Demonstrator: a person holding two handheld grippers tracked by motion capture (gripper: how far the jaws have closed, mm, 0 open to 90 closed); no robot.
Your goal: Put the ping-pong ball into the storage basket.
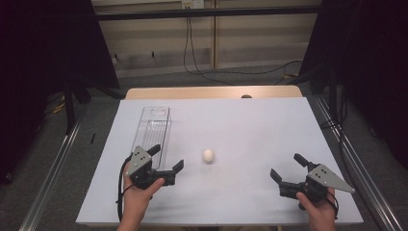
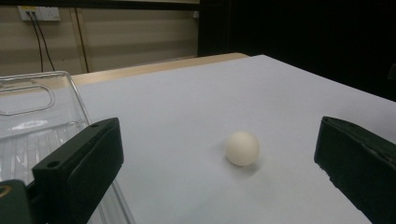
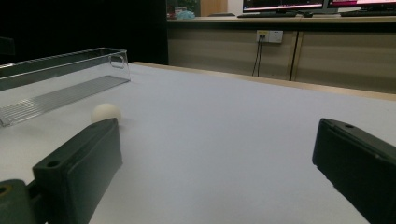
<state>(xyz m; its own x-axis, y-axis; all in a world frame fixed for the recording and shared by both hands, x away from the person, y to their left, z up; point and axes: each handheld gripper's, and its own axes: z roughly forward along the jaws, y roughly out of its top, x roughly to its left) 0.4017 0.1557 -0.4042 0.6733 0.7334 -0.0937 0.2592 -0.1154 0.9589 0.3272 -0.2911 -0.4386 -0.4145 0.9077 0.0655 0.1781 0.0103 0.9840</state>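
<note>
Beside a clear plastic tray (image 1: pixel 155 130) rests a smooth white ball (image 1: pixel 208 155).

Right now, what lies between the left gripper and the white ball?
Nothing: in the high view only bare white table cover separates the left gripper from the white ball.

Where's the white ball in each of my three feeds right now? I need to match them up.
High view: white ball sits mid-table, between the two tongs, nearer the left one.
Left gripper view: ball lies ahead, right of centre, between the jaws.
Right gripper view: ball shows far left, just above the left-hand jaw.
Shared landmark: the clear plastic tray, lying beside the ball.
</note>
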